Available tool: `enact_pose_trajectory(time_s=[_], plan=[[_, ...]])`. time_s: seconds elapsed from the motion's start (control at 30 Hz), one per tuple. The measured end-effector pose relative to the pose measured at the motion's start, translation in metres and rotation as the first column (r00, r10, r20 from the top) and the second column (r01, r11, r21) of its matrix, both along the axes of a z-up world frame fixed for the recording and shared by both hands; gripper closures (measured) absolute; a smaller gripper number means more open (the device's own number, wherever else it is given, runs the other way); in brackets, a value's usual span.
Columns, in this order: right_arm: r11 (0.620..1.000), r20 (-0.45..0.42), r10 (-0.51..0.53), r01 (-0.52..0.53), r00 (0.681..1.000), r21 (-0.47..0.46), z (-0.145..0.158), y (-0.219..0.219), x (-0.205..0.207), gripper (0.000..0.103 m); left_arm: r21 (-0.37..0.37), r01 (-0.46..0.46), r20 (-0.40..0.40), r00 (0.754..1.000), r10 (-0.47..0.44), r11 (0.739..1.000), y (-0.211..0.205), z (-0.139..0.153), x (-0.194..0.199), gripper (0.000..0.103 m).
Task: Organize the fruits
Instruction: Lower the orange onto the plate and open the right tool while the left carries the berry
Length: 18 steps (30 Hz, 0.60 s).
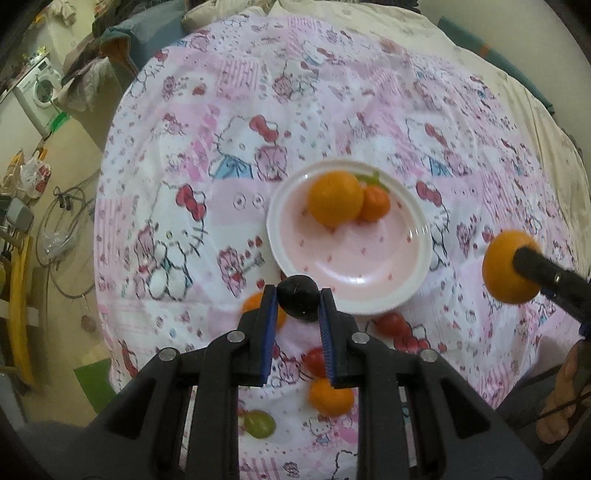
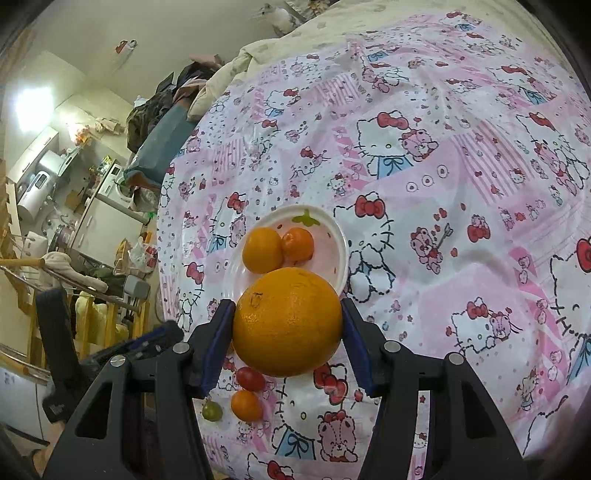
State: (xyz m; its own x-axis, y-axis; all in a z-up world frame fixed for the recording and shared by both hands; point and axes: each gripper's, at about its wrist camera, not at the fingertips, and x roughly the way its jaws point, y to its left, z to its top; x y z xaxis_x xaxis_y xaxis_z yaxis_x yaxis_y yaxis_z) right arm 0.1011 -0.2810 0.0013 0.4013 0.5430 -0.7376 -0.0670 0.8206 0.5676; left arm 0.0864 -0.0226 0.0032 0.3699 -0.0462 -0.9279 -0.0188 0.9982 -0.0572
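My left gripper (image 1: 297,300) is shut on a small dark round fruit (image 1: 297,297), held just above the near rim of the pink plate (image 1: 373,258). The plate holds an orange (image 1: 334,198) and a smaller tangerine (image 1: 376,204). My right gripper (image 2: 287,317) is shut on a large orange (image 2: 287,321), above the bed, near the plate (image 2: 338,247). That orange also shows at the right of the left wrist view (image 1: 508,271). Loose on the cloth: red tomatoes (image 1: 392,324), a small orange (image 1: 330,397), a green grape (image 1: 259,424).
Everything lies on a bed with a pink Hello Kitty sheet (image 1: 221,147). The bed's left edge drops to a floor with cables, bags and a washing machine (image 1: 38,90). A cream blanket (image 1: 369,22) lies at the far end.
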Motion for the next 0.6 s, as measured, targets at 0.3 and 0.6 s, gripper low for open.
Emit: enact_pose_trajectory(time_s=[0.3, 0.6], plan=[[1.000, -0.028, 0.021, -0.021, 0.999, -0.009, -0.015, 0.008, 0.016, 0.044, 0.012, 0.018, 0.020, 1.000, -0.019, 1.000, 0.008, -0.002, 0.026, 0.085], [0.997, -0.002, 0.063, -0.063, 0.998, -0.033, -0.015, 0.016, 0.055, 0.044, -0.008, 0.038, 0.003, 0.999, -0.038, 0.999, 0.011, -0.023, 0.052, 0.085]])
